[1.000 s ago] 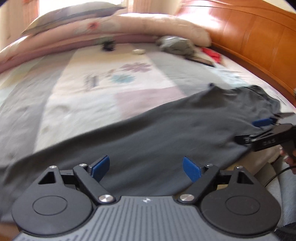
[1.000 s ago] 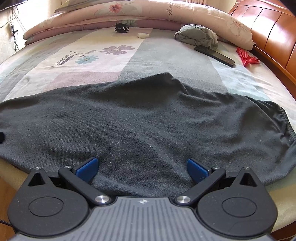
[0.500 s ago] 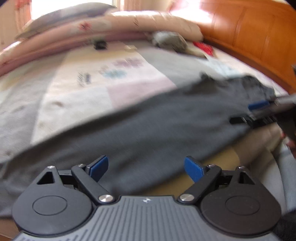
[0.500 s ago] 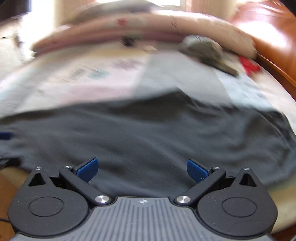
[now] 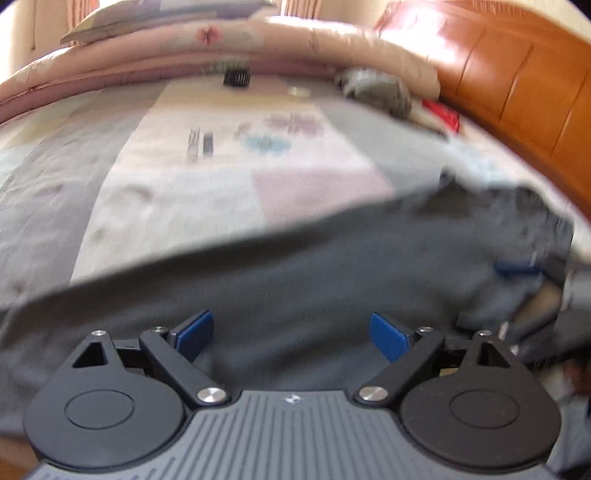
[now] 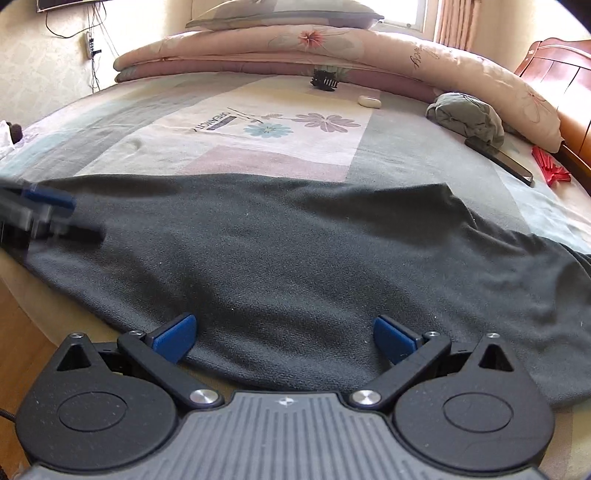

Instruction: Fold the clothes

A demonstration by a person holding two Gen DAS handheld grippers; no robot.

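Two grippers are seen, each with two blue pads; the left gripper (image 5: pixel 291 334) is held with its jaws spread wide and nothing between the pads, only cloth lying below the gap; the right gripper (image 6: pixel 284 338) is likewise held wide apart and empty, poised above the near edge of the cloth. One dark grey garment (image 6: pixel 295 266) is spread flat across the near part of the bed (image 6: pixel 110 122), its long axis running left to right, its near edge hanging just over the mattress side; one raised corner is noted along its far edge, right of centre. In the right wrist view the left gripper is glimpsed, blurred, at the garment's left end; whether it touches the cloth cannot be told.

Counted on the patterned bedspread beyond the garment: one black hair clip (image 6: pixel 325 79) near the quilt; one small white oval object (image 6: pixel 369 100) just beside it; one bundled grey-green cloth (image 6: pixel 467 116) at the right; one dark flat slab-like device (image 6: pixel 498 157) just in front of that bundle; one red item (image 6: pixel 552 168) at the far right by the wooden headboard (image 5: pixel 517 85). One folded floral quilt (image 6: pixel 332 48) is laid along the far edge, with one pillow (image 6: pixel 284 14) stacked on top.
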